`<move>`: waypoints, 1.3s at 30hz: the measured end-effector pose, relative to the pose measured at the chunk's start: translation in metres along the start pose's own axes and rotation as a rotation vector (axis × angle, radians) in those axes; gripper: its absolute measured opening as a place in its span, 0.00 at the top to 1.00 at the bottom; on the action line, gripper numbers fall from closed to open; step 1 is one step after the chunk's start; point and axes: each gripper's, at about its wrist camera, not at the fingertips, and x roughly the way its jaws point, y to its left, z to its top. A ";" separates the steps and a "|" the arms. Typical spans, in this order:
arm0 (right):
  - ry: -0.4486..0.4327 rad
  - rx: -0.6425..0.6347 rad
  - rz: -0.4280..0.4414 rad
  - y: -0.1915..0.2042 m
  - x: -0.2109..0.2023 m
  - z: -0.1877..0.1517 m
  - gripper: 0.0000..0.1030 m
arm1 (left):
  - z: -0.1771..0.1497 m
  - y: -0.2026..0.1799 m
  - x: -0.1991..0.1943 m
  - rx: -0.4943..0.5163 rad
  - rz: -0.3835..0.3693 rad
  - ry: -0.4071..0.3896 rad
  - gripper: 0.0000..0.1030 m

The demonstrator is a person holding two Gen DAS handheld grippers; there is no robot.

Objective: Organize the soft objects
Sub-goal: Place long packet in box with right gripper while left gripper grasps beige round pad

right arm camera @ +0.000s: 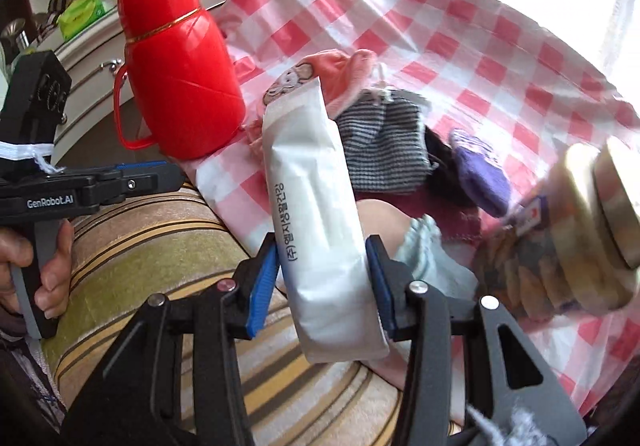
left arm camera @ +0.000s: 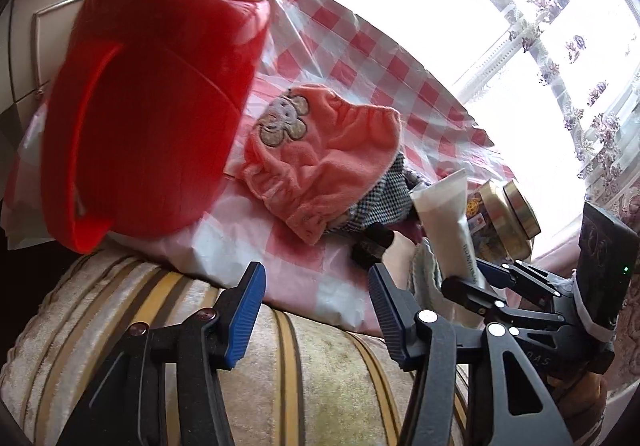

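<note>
My right gripper [right arm camera: 322, 278] is shut on a white soft packet [right arm camera: 316, 214] with Korean print, held above the sofa edge; the packet also shows in the left wrist view [left arm camera: 448, 222], with the right gripper [left arm camera: 476, 282] on it. My left gripper [left arm camera: 314, 310] is open and empty over the striped sofa [left arm camera: 280, 386]. A pink fleece hat [left arm camera: 320, 162] with an elephant patch lies on the red-checked cloth [left arm camera: 360, 46], also in the right wrist view [right arm camera: 340, 74]. A checked grey cloth [right arm camera: 380, 150], a purple soft item [right arm camera: 480, 170] and a pale blue cloth [right arm camera: 424, 258] lie beside it.
A red plastic flask [right arm camera: 176, 58] with a handle stands on the cloth at the left, very close in the left wrist view [left arm camera: 152, 106]. A glass jar with a gold lid [right arm camera: 580, 238] lies on its side at the right. A white dresser [right arm camera: 92, 74] stands behind.
</note>
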 end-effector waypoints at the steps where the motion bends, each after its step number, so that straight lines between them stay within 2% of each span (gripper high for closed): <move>1: -0.012 0.026 -0.010 -0.006 -0.009 -0.005 0.54 | 0.000 -0.005 0.006 0.008 -0.017 0.024 0.52; 6: -0.035 0.133 -0.076 -0.034 -0.040 -0.033 0.54 | -0.003 -0.027 0.044 0.020 -0.110 0.187 0.62; 10: -0.026 0.200 -0.138 -0.052 -0.058 -0.064 0.54 | -0.003 -0.044 0.075 0.017 -0.154 0.284 0.64; 16: -0.020 0.339 -0.207 -0.081 -0.088 -0.116 0.54 | 0.000 -0.055 0.118 -0.033 -0.158 0.376 0.64; 20: -0.012 0.448 -0.256 -0.102 -0.112 -0.155 0.54 | 0.000 -0.054 0.137 -0.061 -0.116 0.402 0.64; 23: 0.001 0.521 -0.313 -0.119 -0.131 -0.185 0.54 | 0.003 -0.053 0.144 -0.078 -0.115 0.400 0.64; 25: 0.014 0.573 -0.352 -0.131 -0.143 -0.206 0.54 | 0.005 -0.054 0.146 -0.076 -0.104 0.380 0.74; 26: 0.022 0.599 -0.375 -0.137 -0.148 -0.217 0.54 | 0.007 -0.054 0.145 -0.070 -0.099 0.372 0.83; 34: 0.096 0.791 -0.548 -0.179 -0.187 -0.301 0.54 | 0.006 -0.077 0.108 0.052 -0.120 0.243 0.91; 36: 0.134 0.813 -0.594 -0.189 -0.188 -0.316 0.54 | 0.004 -0.082 0.097 0.078 -0.116 0.211 0.93; 39: 0.165 0.826 -0.617 -0.199 -0.184 -0.330 0.54 | 0.002 -0.085 0.079 0.104 -0.108 0.161 0.94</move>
